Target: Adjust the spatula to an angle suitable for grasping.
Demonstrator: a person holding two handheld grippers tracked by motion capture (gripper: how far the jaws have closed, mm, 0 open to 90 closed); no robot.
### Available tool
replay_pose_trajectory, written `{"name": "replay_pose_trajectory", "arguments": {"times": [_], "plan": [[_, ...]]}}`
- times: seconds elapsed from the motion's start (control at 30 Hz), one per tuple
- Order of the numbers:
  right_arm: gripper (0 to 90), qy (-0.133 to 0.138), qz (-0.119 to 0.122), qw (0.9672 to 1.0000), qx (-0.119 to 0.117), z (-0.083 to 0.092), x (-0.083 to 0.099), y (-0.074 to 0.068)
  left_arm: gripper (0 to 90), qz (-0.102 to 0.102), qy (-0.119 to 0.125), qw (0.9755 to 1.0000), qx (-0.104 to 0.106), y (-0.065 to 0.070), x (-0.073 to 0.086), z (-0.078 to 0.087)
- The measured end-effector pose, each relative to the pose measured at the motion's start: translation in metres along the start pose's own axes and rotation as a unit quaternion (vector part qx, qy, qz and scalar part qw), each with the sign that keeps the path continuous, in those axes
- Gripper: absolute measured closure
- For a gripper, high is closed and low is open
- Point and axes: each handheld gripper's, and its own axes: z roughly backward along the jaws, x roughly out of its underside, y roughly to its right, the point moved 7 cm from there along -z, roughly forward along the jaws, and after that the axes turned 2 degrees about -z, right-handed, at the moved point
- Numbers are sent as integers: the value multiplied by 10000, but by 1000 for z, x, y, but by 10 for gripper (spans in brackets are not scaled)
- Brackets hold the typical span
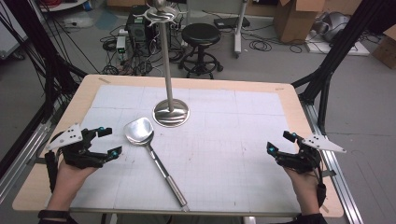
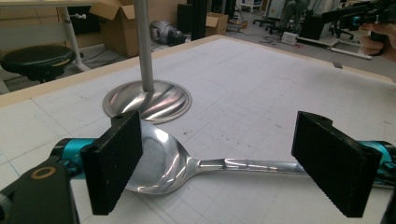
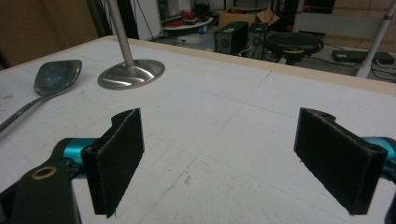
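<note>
A big metal spoon (image 1: 140, 130) lies flat on the table (image 1: 289, 100), near the left gripper (image 1: 107, 141). Both the left and the right gripper (image 1: 280, 141) have jaws wide apart, holding nothing.

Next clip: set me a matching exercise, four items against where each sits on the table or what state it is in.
Items:
1. spatula
2. stand
3. left gripper
4. right gripper

Places or states:
A. upright, at the far middle of the mat
B. open, near the right edge of the table
C. lying flat, handle toward the person
D. open, just left of the spatula's blade

Pairs: 1-C, 2-A, 3-D, 4-B
</note>
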Motion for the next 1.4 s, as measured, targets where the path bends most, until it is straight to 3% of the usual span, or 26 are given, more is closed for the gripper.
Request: {"name": "replay_pose_trajectory", "arguments": {"times": [0.43, 0.7, 0.77, 0.9, 1.0, 1.03, 1.17, 1.4], "plan": [[152, 30, 22, 10000, 44, 2, -2, -1, 174, -105, 17, 9999, 82, 5, -3, 3], [152, 26, 40, 10000, 52, 1, -2, -1, 277, -295, -166, 9992, 235, 17, -3, -2], [153, 15, 21, 10000, 53, 1, -2, -1, 357, -344, -230, 9985, 354, 22, -2, -3], [153, 19, 28, 10000, 57, 1, -2, -2, 468, -474, -321, 9960, 682, 37, 0, -8], [153, 20, 33, 10000, 49, 1, -2, -2, 538, -476, -312, 9954, 776, 41, 0, -10], [153, 15, 59, 10000, 48, 1, -2, -2, 576, -508, -349, 9940, 906, 46, 2, -11], [153, 3, 47, 10000, 42, 0, -2, -3, 643, -543, -484, 9919, 1039, 51, 6, -16], [153, 11, 53, 10000, 50, 0, -2, -2, 734, -680, -735, 9856, 1362, 63, 14, -26]]}}
